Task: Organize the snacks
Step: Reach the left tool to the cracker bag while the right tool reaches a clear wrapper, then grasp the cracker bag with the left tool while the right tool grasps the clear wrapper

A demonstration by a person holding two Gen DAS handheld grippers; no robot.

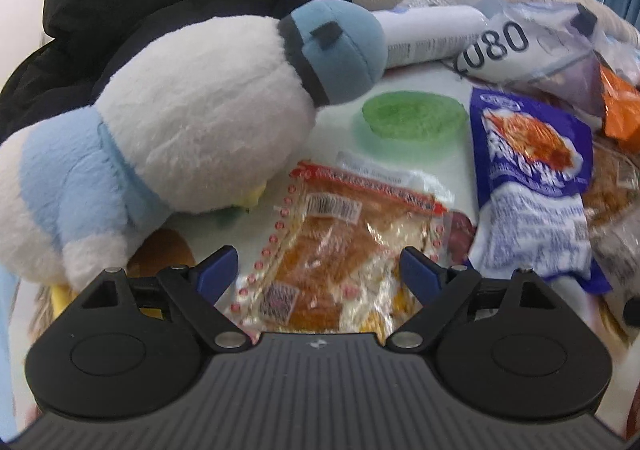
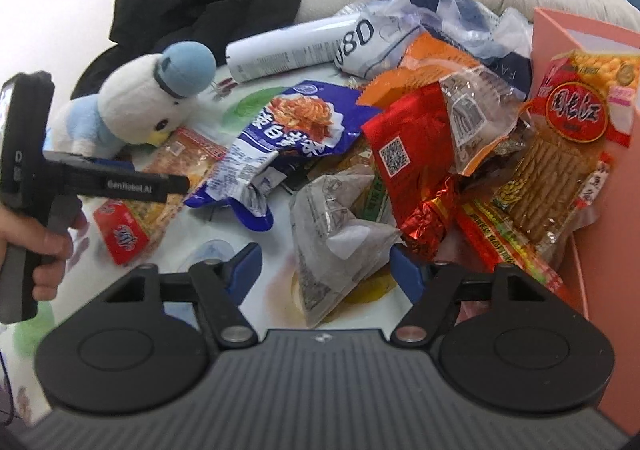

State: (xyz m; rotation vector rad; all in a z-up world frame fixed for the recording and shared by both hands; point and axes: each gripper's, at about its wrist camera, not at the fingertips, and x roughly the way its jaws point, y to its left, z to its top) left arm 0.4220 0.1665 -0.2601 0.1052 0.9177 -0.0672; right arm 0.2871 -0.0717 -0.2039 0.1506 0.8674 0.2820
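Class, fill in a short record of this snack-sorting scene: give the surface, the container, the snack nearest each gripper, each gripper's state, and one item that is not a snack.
surface: table strewn with snack packets
container: pink box, at the right
left gripper: open, over clear-wrapped pastry packet
right gripper: open, over grey wrapped packet
middle of pile: blue pouch, red foil packet
non-snack: plush penguin
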